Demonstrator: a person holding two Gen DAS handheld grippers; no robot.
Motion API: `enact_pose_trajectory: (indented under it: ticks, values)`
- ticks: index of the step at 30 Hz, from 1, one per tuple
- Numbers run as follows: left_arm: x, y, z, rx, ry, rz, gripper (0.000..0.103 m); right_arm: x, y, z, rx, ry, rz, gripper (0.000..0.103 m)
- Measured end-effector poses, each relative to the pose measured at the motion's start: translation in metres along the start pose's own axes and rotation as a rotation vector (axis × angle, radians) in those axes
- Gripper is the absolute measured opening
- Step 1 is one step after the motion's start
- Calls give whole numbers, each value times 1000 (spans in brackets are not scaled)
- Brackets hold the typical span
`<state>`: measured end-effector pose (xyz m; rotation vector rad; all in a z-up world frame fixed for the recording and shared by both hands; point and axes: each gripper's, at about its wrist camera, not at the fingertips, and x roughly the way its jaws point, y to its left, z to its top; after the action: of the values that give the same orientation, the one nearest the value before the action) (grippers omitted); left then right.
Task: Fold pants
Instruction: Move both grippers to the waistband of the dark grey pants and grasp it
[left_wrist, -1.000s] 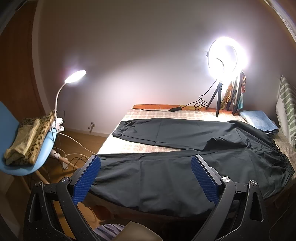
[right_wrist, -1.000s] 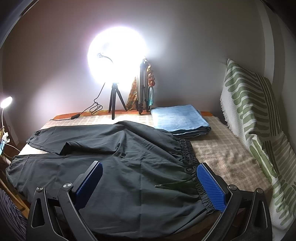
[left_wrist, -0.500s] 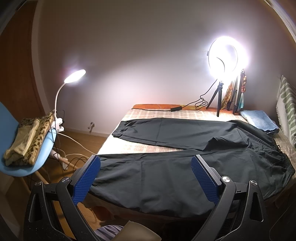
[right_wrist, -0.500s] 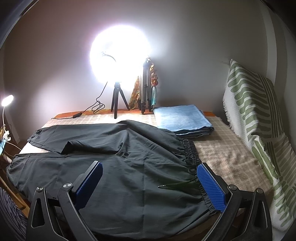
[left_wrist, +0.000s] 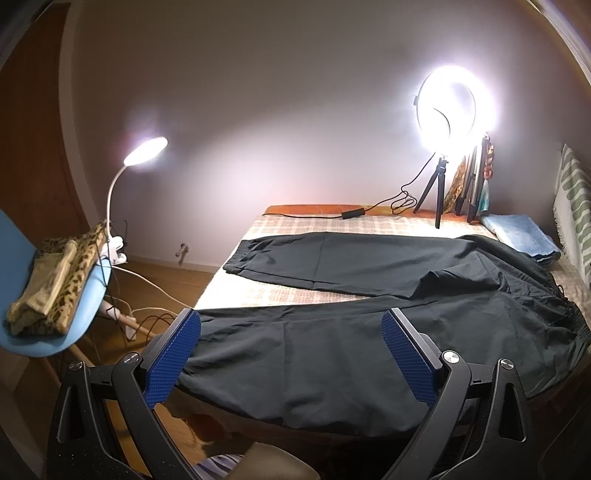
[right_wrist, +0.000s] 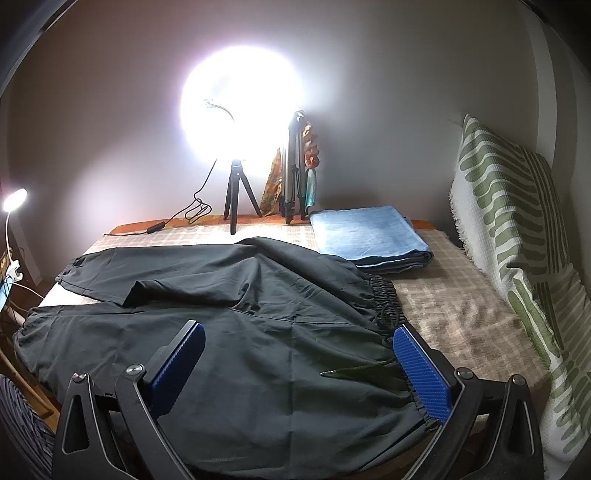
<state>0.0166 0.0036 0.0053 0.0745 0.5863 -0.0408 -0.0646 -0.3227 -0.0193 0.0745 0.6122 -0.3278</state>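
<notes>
**Bed, pants laid out, nothing gripped yet**

Checked bedcover (right_wrist: 461, 295) under everything; grey wall behind, lit hard.

Pants (left_wrist: 332, 350): black, spread flat along the bed, legs splayed apart. Near leg runs along the bed's front edge and overhangs it a little. Far leg (left_wrist: 332, 258) lies further back, with bare cover showing between the two. Elastic waistband (right_wrist: 384, 299) is at the right end, with a drawcord tip (right_wrist: 328, 373) lying loose on the fabric.

Left gripper (left_wrist: 291, 354): jaws wide, nothing between them, hovering over the near leg. Right gripper (right_wrist: 299, 369): jaws wide, empty, over the hip area, right pad by the waistband.

Around: folded blue cloth (right_wrist: 365, 236) just beyond the waistband, ring light (left_wrist: 454, 99) on a tripod at the back, striped cushion (right_wrist: 517, 240) to the right, blue chair (left_wrist: 48, 314) with clothes to the left.

Risks, my judgement:
- Fabric looks thin and slippery; a pinch may take one layer only, so the fold drags crooked.
- Overhanging edge could slide off the bed when lifted.
- Loose cord may snag in a pad.
- Ruck at the crotch will get folded in unless smoothed.
</notes>
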Motion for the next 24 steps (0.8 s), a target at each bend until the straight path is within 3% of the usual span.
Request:
enact_pose_trajectory:
  ticks: [4,9,15,20,24]
  values:
    - [10,8,2,-2,15,-40,98,4,0,4,2,-1,12,103]
    - [22,37,8,-74,2,-144,98,13,7,15,-27,-12,28,103]
    - [47,58,32,-34,11,-111,98,36,24,36,-78,-16,77,103]
    - [83,75,53,10,53,-105,93,63,37,59,-110,-47,196,103]
    - [117,85,66,10,106,-126,89,97,51,83,-124,-7,337,103]
